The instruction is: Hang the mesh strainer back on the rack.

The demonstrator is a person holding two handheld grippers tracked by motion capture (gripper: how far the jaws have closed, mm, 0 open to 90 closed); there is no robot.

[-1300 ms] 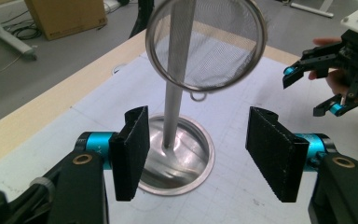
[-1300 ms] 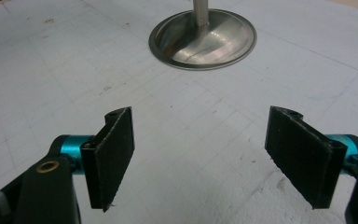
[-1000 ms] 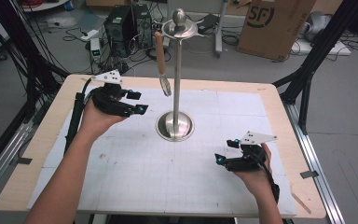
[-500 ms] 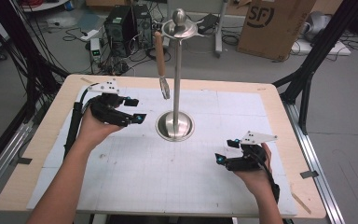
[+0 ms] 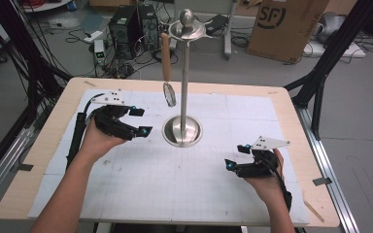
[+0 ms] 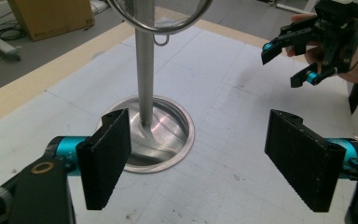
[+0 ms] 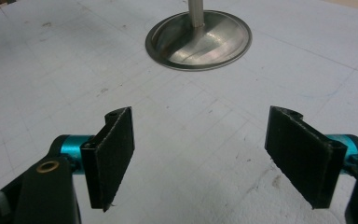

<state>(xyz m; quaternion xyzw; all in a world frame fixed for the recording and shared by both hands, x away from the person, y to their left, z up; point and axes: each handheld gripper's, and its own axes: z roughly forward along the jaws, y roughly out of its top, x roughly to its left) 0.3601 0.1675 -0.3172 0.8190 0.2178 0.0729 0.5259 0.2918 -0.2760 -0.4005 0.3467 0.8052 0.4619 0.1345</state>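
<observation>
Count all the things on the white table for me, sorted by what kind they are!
Metal stands: 1, the tall stand
Strainers: 1, the small strainer with a wooden handle, hanging from the stand's top
Grippers: 2, the left gripper and the right gripper, each held in a hand, both open and holding nothing
Total: 4

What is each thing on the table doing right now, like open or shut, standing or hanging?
Left gripper: open, holding nothing, raised beside the stand.
Right gripper: open, holding nothing, low over the table.
Metal stand: upright on its round base.
Strainer: hanging from the stand's top, wooden handle up.
</observation>
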